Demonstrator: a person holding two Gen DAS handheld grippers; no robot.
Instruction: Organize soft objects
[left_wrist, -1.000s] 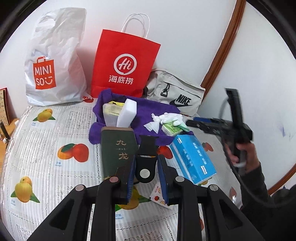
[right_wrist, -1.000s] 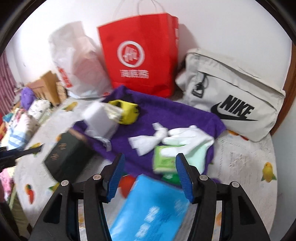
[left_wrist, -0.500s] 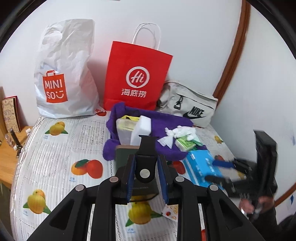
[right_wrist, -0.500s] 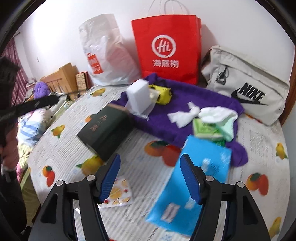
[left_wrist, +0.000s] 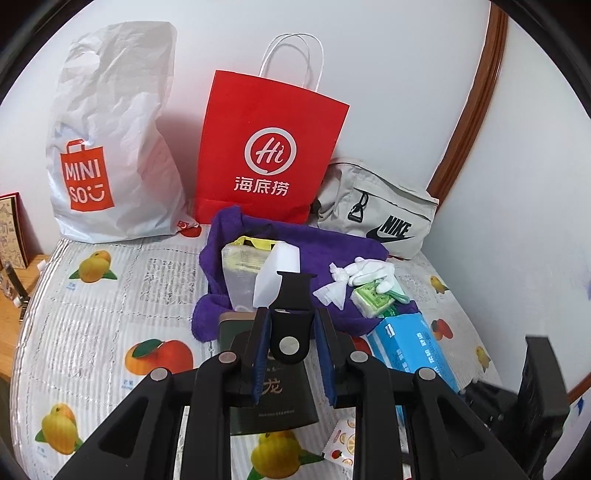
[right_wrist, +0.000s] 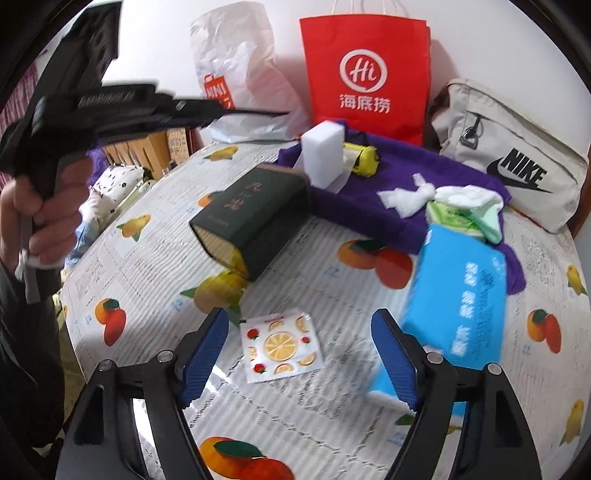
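Observation:
A purple towel (left_wrist: 317, 243) (right_wrist: 417, 166) lies on the fruit-print cover, bearing a white sponge block (left_wrist: 279, 271) (right_wrist: 323, 151), a yellow pouch (right_wrist: 364, 158), white crumpled cloths (left_wrist: 364, 273) (right_wrist: 406, 195) and a green tissue pack (left_wrist: 371, 301) (right_wrist: 454, 218). A blue tissue pack (left_wrist: 410, 343) (right_wrist: 461, 295) lies in front. My left gripper (left_wrist: 291, 350) is shut on a black strap piece (left_wrist: 290, 325), held above a dark green box (left_wrist: 273, 391) (right_wrist: 251, 218). My right gripper (right_wrist: 299, 354) is open and empty above a fruit-print sachet (right_wrist: 280, 343).
A red paper bag (left_wrist: 266, 158) (right_wrist: 365, 70), a white Miniso plastic bag (left_wrist: 107, 140) (right_wrist: 240, 74) and a grey Nike bag (left_wrist: 380, 214) (right_wrist: 509, 155) stand against the back wall. A wooden table (left_wrist: 7, 280) is at the left edge.
Both grippers have pulled back and up from the towel. The right gripper swung left and now hovers over the fruit-print sachet. The left still holds the strap piece.

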